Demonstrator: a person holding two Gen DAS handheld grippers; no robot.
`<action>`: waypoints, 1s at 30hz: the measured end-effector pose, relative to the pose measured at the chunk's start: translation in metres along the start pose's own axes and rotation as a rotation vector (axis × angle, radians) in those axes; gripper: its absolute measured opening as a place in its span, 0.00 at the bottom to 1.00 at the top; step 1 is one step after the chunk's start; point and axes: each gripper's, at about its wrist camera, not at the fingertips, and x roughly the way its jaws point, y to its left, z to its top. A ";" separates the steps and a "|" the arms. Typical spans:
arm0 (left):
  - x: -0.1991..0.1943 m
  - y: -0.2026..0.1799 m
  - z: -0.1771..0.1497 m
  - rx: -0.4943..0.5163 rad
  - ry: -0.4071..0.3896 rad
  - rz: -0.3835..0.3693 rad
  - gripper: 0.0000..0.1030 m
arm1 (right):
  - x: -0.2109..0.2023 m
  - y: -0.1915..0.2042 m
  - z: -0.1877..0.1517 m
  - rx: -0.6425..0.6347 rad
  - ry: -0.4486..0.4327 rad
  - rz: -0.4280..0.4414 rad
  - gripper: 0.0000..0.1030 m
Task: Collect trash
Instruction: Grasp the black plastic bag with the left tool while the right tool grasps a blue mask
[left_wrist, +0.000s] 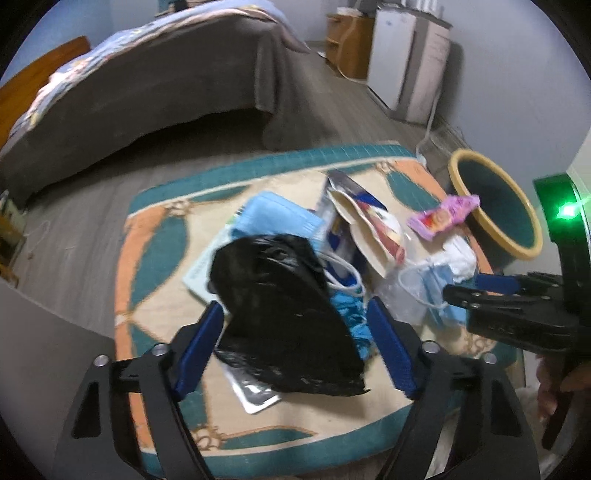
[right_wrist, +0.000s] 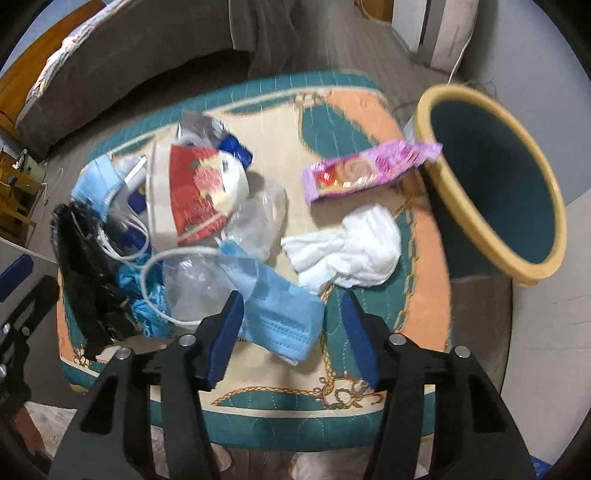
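Note:
A pile of trash lies on a patterned cushion (left_wrist: 155, 258). A crumpled black plastic bag (left_wrist: 280, 314) lies between the fingers of my open left gripper (left_wrist: 295, 325), not gripped. My right gripper (right_wrist: 291, 317) is open above a blue face mask (right_wrist: 280, 310); it also shows in the left wrist view (left_wrist: 476, 291). Beyond lie white tissue (right_wrist: 351, 251), a pink snack wrapper (right_wrist: 369, 170), clear plastic (right_wrist: 255, 218), a red and white paper bowl (right_wrist: 192, 192) and another blue mask (right_wrist: 99, 181). A teal bin with a yellow rim (right_wrist: 491, 177) stands at the cushion's right.
A bed with a grey cover (left_wrist: 147, 92) stands across the wooden floor (left_wrist: 325, 99). A white cabinet (left_wrist: 402, 62) and a wooden shelf (left_wrist: 347, 40) stand against the far wall. Wooden furniture (right_wrist: 14, 184) is at the left.

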 end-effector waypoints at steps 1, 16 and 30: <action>0.005 -0.004 0.000 0.015 0.011 0.007 0.67 | 0.004 0.000 0.000 0.006 0.010 0.010 0.47; 0.004 0.017 0.006 -0.002 0.000 0.046 0.08 | -0.033 0.000 0.010 0.043 -0.100 0.097 0.04; -0.086 0.008 0.042 -0.004 -0.306 -0.013 0.08 | -0.129 -0.039 0.064 -0.049 -0.355 0.076 0.01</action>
